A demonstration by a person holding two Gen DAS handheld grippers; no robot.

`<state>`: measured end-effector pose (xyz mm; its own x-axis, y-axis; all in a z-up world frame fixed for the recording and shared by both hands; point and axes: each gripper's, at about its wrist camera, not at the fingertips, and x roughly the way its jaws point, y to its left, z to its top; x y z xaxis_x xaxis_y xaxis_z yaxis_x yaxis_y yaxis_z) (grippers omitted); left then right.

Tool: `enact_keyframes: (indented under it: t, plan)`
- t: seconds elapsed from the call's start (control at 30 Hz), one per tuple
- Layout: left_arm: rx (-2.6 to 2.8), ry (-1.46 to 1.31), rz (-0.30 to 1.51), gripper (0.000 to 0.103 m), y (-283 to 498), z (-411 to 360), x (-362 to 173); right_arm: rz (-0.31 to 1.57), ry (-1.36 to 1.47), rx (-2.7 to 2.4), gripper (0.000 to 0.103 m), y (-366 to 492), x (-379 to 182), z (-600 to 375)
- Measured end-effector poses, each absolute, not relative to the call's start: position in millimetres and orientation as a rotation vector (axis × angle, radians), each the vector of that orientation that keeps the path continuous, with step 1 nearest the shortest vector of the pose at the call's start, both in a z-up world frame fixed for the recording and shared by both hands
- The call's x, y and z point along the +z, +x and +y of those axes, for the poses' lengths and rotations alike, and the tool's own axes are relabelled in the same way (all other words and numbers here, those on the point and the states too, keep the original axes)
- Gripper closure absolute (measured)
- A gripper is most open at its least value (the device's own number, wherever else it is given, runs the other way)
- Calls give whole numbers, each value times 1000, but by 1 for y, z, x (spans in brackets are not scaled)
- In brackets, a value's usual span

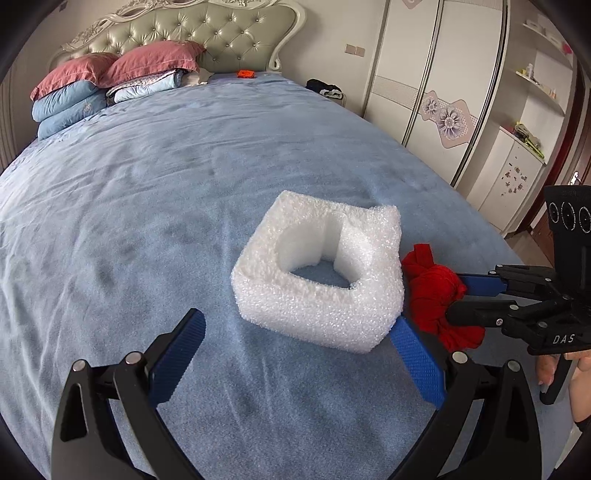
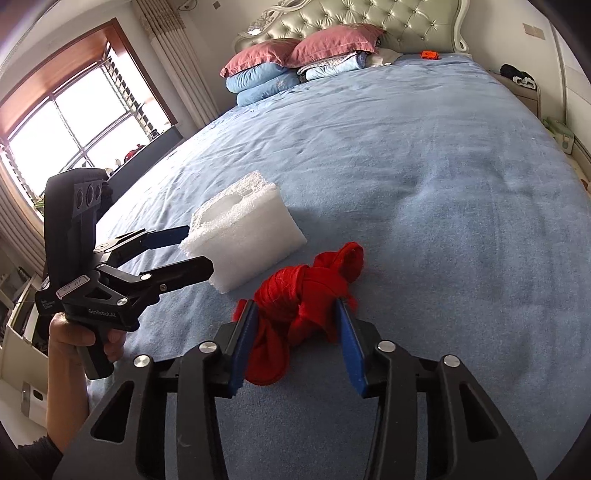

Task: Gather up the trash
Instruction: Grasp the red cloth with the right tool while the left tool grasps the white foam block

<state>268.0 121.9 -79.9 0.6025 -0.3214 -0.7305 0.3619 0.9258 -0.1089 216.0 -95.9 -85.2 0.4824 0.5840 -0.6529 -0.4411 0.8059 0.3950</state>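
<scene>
Left wrist view: the left gripper stands with its jaws wide apart over the blue bedspread. A white foam block with a square hollow through its middle lies just ahead of the jaws, nearer the right-hand jaw, whose blue pad reaches the block's near corner; whether they touch cannot be told. The left-hand jaw is well clear of the block, with bare bedspread between them.

Right wrist view: the right gripper has its jaws on either side of a knotted red cloth bundle that lies on the bedspread. Both blue pads meet the bundle's flanks, so the jaws are clamped on it; its knotted end sticks out ahead of the jaw tips and a loose fold lies back between the jaws. The foam block lies ahead and to the left of these jaws, just beside the bundle.

In the same view the left gripper enters from the left, held by a person's hand around its handle, one jaw tip at the block's near face and the other at its far edge.

Beyond both pairs of jaws, at the far end of the bed: stacked pillows, a tufted headboard and a small orange object. A wardrobe stands to the right of the left jaws; a window to the left of the right jaws.
</scene>
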Motion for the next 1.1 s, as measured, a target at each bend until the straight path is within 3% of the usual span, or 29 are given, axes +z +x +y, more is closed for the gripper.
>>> enact_keyframes:
  t: [0.87,1.0,1.1]
  plan:
    - [-541,238,831,4,304,96,-92,875,190,641,68,216,-90,-96]
    - [-558,188,853,19,304,96,-96,867,190,640,68,215,-89,-96]
    - [-563,134,836,20,300,101,-91,857,196,641,69,214,-88,-98]
